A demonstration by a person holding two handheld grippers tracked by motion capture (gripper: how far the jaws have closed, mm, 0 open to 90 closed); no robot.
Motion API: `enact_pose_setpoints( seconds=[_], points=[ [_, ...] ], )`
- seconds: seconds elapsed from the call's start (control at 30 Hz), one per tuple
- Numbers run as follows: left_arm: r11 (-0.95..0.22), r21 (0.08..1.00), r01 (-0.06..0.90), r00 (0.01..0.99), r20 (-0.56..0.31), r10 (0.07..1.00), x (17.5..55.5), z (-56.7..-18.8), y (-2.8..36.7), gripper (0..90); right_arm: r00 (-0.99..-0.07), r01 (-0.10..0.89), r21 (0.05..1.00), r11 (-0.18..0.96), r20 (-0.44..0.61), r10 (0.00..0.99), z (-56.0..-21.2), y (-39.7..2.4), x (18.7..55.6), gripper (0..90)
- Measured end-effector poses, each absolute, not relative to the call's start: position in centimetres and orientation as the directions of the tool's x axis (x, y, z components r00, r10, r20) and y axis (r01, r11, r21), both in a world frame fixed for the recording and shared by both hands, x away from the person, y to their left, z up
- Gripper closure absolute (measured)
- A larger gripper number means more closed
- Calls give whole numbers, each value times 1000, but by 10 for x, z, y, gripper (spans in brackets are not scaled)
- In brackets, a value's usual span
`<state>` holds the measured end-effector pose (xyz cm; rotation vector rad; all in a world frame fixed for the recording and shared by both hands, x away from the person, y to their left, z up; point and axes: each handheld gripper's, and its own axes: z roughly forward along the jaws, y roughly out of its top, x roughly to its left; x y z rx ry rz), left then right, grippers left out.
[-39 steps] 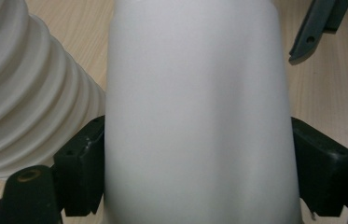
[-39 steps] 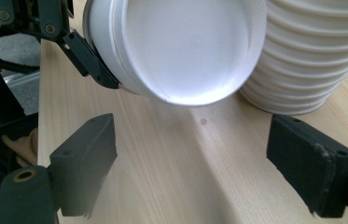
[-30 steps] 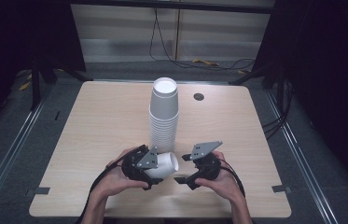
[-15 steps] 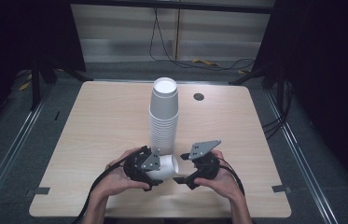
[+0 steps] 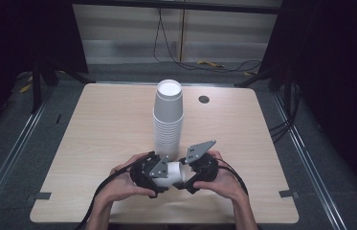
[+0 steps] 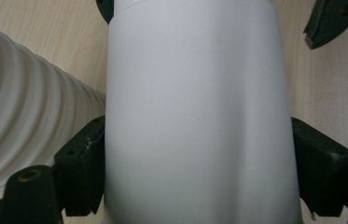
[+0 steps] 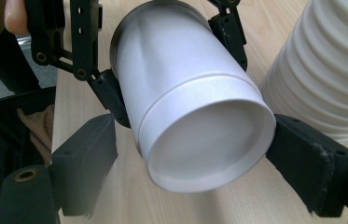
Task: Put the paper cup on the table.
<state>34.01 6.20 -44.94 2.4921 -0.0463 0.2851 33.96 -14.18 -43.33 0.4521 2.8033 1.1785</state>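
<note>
item: single white paper cup [image 5: 172, 173], lying sideways near the table's front edge, clamped by left gripper [image 5: 153, 173]. right gripper [image 7: 195, 154] jaws spread around its rim, seemingly not gripping. tall white cup stack [image 5: 167, 117] behind; handover unfinished.

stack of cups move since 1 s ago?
No. In the high view the stack of cups stands at the same spot relative to the dark round hole in the table.
</note>
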Motion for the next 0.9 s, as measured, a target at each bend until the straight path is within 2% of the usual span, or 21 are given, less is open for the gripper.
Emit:
enact_pose_setpoints(
  seconds=[0.3,0.37,0.57,0.8,0.87,0.9],
  points=[
    [-814,560,-153,972,232,-23,338,-445,56,175,-964,237,674,700,72,257,-431,-136,346,169],
    [-805,579,-132,976,219,-3,336,-446,54,175,-966,236,680,694,89,242,-432,-134,347,201],
    [-796,589,-135,977,215,-7,336,-446,53,175,-968,237,660,713,101,228,-433,-131,348,202],
    [-819,548,-169,971,237,-42,337,-446,52,175,-969,240,640,730,113,219,-436,-129,349,204],
    [-812,564,-150,974,226,-23,336,-449,51,176,-969,243,636,733,119,218,-437,-128,350,208],
    [-826,534,-180,969,243,-54,338,-447,51,176,-968,246,631,735,123,219,-437,-128,350,209]
  ],
)
